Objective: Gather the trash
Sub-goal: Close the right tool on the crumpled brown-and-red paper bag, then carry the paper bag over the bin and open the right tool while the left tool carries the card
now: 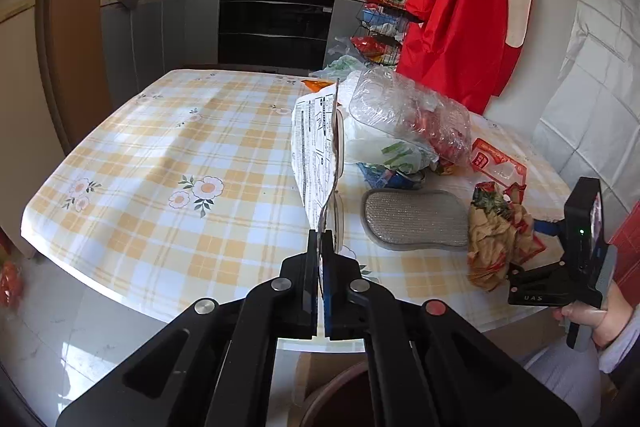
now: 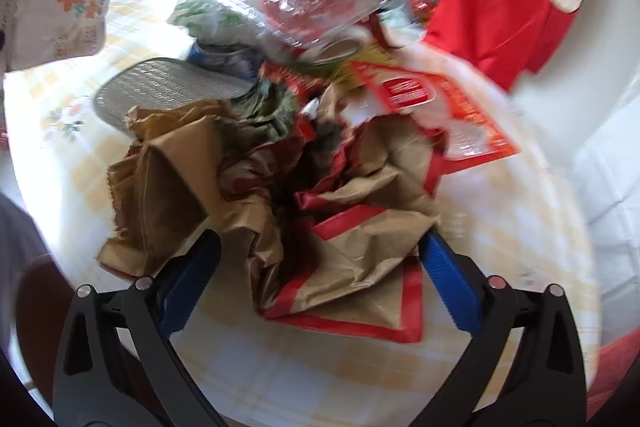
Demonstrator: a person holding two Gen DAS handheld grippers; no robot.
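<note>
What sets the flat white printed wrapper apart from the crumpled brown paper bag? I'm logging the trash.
The white printed wrapper is flat and held edge-up, clamped in the shut left tongs. The brown paper bag is crumpled, red-trimmed, and lies on the table between the open right tongs, not gripped. Both are packaging waste.

Table covered with a yellow-and-white checked floral cloth. Left portion bare. Lying on the right portion: grey mesh scouring pad, crumpled brown-and-red paper bag, red-and-white wrapper, heap topped by clear plastic container.
</note>
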